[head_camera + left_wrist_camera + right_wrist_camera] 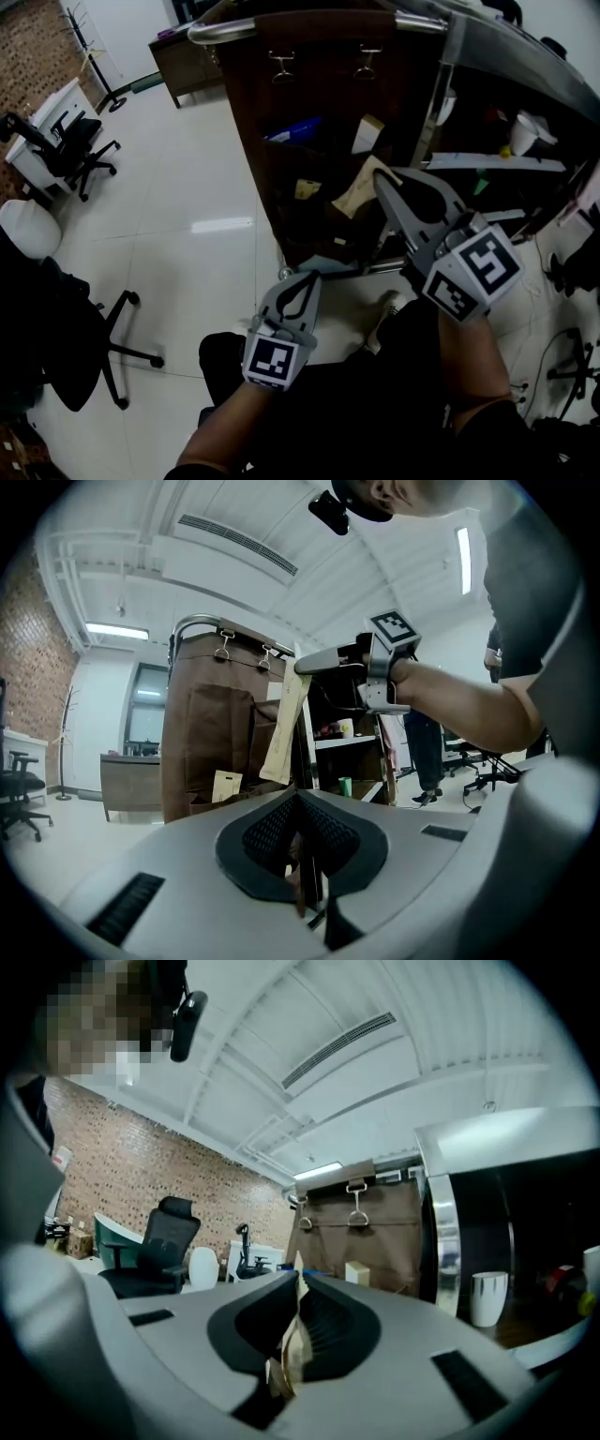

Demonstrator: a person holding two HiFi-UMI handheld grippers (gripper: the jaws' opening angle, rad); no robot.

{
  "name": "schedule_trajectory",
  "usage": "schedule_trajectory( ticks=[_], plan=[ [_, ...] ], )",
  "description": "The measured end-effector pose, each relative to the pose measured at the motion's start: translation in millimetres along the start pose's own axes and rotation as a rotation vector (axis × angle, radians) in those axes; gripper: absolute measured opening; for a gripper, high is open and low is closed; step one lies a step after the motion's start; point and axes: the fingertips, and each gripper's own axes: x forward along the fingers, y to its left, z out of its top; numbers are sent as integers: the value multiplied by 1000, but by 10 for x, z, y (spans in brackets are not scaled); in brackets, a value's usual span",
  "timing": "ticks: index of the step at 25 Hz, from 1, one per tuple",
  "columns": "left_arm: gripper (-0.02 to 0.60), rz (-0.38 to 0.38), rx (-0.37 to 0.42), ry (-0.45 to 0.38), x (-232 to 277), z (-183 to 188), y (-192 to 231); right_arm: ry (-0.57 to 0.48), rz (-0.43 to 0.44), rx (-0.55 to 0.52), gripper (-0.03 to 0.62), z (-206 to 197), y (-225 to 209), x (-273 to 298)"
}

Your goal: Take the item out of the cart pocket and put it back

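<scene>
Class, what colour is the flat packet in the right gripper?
The packet is pale tan, best seen in the left gripper view.

White tiled floor [178,159] with a glare patch at centre. Brick wall [28,37] at upper left, with a white desk [47,117] and a black office chair [80,150] below it. Wooden sideboard [183,61] at top. White ceiling [281,517] with a strip light [117,630] and a vent [239,544].
</scene>
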Motion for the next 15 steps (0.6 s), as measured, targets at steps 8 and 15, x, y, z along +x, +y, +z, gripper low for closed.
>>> schedule_trajectory(
  ticks=[8, 15],
  plan=[
    [0, 4, -11, -2, -8, 5, 8, -50, -16, -8, 21, 97, 228, -463],
    [0, 3, -5, -5, -8, 27, 13, 71, -29, 16, 20, -520, 362, -611]
  ],
)
